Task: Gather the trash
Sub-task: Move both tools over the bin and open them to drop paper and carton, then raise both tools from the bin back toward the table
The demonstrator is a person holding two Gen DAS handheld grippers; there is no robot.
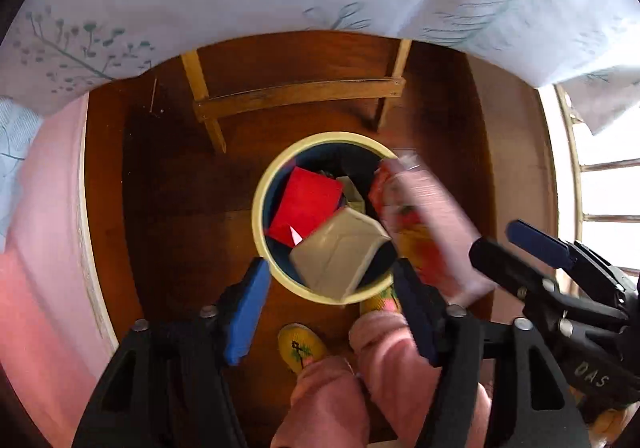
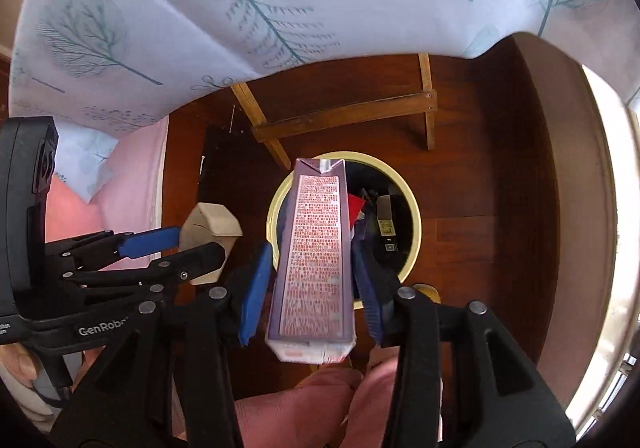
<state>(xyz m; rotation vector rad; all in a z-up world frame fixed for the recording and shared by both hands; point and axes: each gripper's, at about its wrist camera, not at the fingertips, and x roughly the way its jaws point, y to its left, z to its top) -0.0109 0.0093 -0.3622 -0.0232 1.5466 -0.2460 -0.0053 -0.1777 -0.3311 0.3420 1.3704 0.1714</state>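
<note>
A round bin with a pale yellow rim (image 1: 280, 168) stands on the wooden floor, holding a red box (image 1: 306, 204) and other trash. My left gripper (image 1: 332, 304) is open above its near rim; a beige carton (image 1: 340, 252) drops free below it, also seen in the right wrist view (image 2: 212, 224). My right gripper (image 2: 312, 276) is open, its jaws apart from a pink printed carton (image 2: 316, 248) that falls between them over the bin's rim (image 2: 412, 208). That carton shows blurred in the left wrist view (image 1: 424, 220), beside the right gripper (image 1: 516, 244).
A tree-patterned tablecloth (image 1: 280, 0) hangs over the table's edge above the bin. A wooden table frame (image 1: 296, 92) stands behind the bin. My legs in pink trousers (image 1: 360, 380) and yellow slippers (image 1: 300, 344) are near the bin. Pink fabric (image 1: 44, 248) lies left.
</note>
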